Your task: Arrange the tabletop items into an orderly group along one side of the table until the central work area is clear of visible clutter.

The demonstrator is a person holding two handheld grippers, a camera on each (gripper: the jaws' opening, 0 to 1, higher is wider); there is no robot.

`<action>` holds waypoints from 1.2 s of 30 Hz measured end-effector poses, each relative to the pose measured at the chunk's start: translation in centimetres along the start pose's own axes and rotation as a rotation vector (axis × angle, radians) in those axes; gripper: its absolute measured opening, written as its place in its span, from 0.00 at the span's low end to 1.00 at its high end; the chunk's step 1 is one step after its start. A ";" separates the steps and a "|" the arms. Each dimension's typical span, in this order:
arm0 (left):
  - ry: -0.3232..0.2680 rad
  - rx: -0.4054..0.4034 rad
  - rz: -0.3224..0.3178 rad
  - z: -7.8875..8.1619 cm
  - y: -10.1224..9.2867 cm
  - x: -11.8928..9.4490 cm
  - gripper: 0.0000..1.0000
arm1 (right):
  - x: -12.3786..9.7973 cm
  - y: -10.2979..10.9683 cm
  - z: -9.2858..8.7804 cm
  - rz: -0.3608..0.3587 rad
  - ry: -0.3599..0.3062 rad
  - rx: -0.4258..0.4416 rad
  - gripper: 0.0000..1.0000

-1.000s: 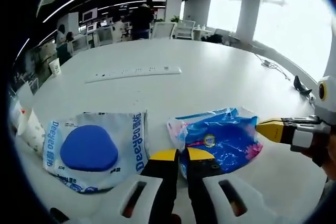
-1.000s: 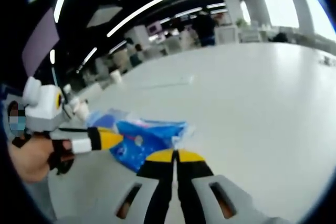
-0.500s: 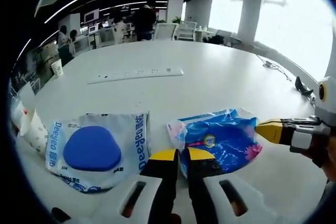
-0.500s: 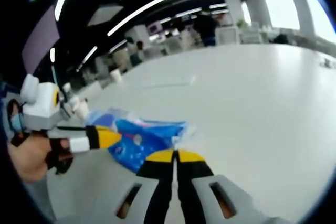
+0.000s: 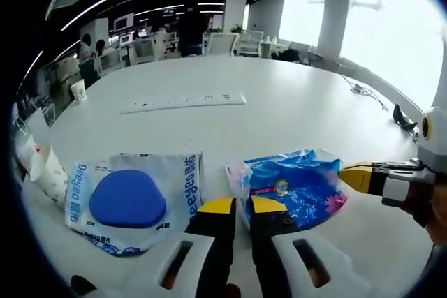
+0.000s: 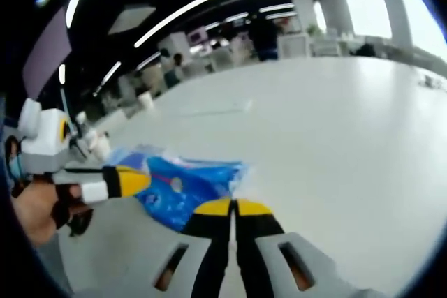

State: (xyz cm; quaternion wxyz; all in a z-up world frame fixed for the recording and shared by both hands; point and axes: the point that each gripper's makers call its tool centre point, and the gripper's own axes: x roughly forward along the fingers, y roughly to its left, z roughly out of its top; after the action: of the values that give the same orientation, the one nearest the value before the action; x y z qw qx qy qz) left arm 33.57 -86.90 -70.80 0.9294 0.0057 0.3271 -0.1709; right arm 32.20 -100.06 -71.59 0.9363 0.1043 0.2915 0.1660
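Both grippers [image 5: 235,204] [image 6: 232,207] low – flanking blue packet [image 5: 293,188]

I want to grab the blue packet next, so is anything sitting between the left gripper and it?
Nothing visible does. The left gripper sits right at the near edge of the blue packet, jaws shut. The white pouch lies off to one side.

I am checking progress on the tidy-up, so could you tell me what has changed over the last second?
Little has changed. The left gripper and right gripper keep their jaws together at opposite edges of the blue packet. The whole picture drifts slightly with the hands. The white packet and power strip lie as before.
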 end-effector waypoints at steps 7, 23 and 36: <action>-0.006 0.018 0.005 0.2 0.5 -0.8 0.12 | 0.1 0.2 0.0 -0.003 -0.001 -0.005 0.00; -0.023 0.008 -0.037 0.1 -0.1 -1.3 0.20 | 0.0 1.2 0.4 0.017 -0.025 -0.054 0.21; -0.058 -0.016 -0.110 1.0 -0.9 -1.7 0.56 | -0.1 1.7 1.3 0.029 -0.068 -0.066 0.70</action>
State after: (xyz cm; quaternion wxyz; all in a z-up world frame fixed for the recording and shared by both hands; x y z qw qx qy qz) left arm 32.66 -87.31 -68.91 0.9278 -0.0249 0.3011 -0.2191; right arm 32.43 -98.62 -70.02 0.9460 0.0831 0.2524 0.1854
